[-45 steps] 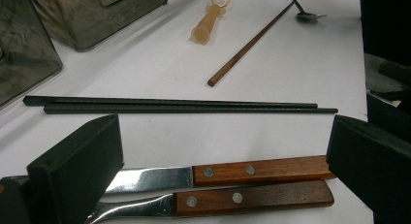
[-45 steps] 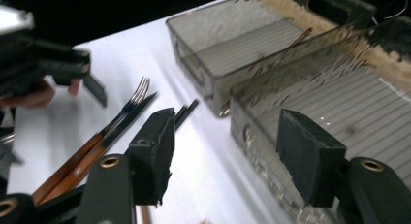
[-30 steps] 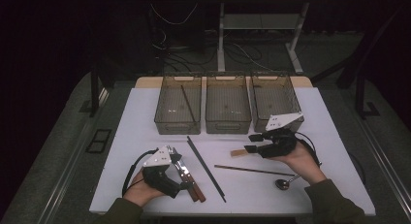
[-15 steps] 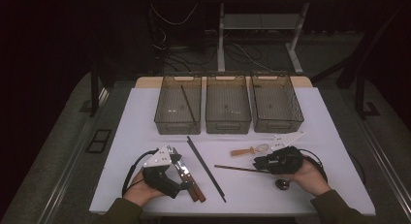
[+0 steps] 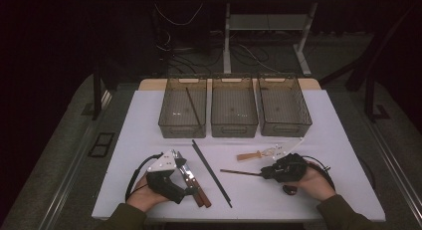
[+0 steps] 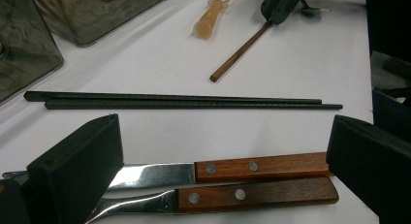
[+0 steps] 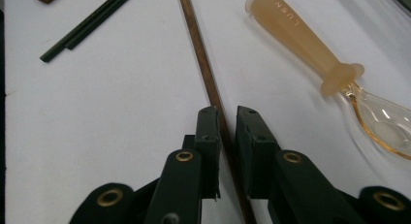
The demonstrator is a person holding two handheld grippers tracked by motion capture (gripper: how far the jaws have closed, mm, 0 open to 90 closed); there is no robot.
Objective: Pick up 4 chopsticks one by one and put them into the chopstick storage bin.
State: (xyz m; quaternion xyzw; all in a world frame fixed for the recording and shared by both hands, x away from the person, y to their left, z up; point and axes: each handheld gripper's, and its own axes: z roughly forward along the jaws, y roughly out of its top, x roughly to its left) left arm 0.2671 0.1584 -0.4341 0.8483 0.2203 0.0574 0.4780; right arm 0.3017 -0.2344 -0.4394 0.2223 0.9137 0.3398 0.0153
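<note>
A brown wooden chopstick (image 5: 239, 172) lies on the white table (image 5: 149, 120). My right gripper (image 5: 266, 172) is low over its right end. In the right gripper view the jaws (image 7: 228, 117) have just been closing and now pinch the chopstick (image 7: 198, 54) between their pads. My left gripper (image 5: 188, 182) rests at the front left. Its jaws (image 6: 223, 156) stand wide open on either side of two wood-handled utensils (image 6: 261, 167), and the pads do not touch them. A pair of black chopsticks (image 5: 211, 172) lies between the two grippers.
Three smoky plastic bins (image 5: 234, 110) stand in a row at the back; the left bin (image 5: 182, 110) holds one dark chopstick. A clear spoon with an amber handle (image 5: 254, 154) lies just beyond the right gripper. Below the right hand lies a metal spoon (image 5: 288, 190).
The right gripper came down from above the table to the brown chopstick, and its jaws narrowed around it. The left gripper stayed where it was.
</note>
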